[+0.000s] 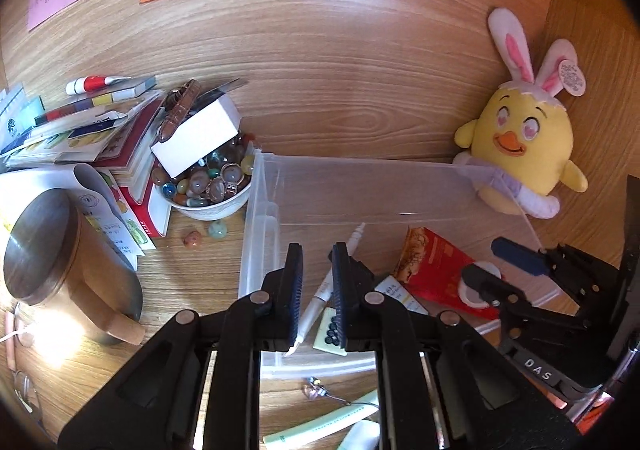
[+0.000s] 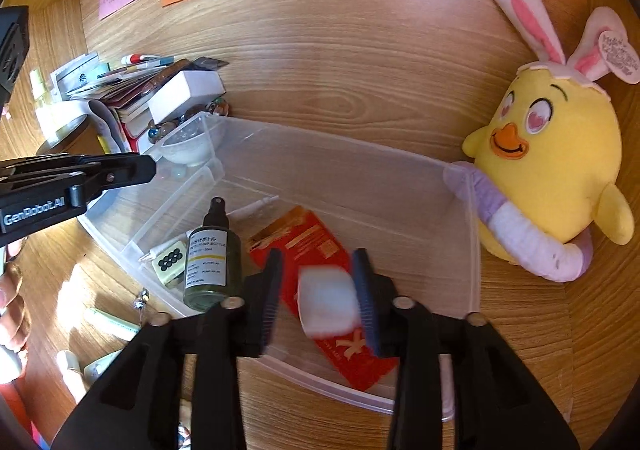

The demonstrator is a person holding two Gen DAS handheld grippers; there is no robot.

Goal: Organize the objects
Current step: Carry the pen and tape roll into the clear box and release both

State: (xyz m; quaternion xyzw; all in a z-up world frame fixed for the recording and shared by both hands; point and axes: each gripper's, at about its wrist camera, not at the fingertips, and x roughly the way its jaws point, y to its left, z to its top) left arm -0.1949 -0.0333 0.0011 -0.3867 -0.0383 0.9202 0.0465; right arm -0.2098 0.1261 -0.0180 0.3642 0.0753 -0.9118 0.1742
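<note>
A clear plastic bin (image 1: 256,210) (image 2: 464,234) stands on the wooden desk. It holds a red packet (image 1: 432,266) (image 2: 308,238), a white pen (image 1: 324,290), a dotted card (image 2: 170,260) and a dark spray bottle (image 2: 212,258). My left gripper (image 1: 316,282) is open and empty over the bin's front left, above the pen. My right gripper (image 2: 320,290) is open over the red packet; a blurred white roll (image 2: 328,304) (image 1: 474,292) sits between its fingers, touching the right one.
A bowl of coloured stones (image 1: 208,186) with a white box (image 1: 196,134) on it stands left of the bin, beside stacked books (image 1: 80,122) and a lidded metal cup (image 1: 52,258). A yellow chick plush (image 1: 520,146) (image 2: 556,166) leans at the bin's right. Tubes (image 1: 320,426) lie in front.
</note>
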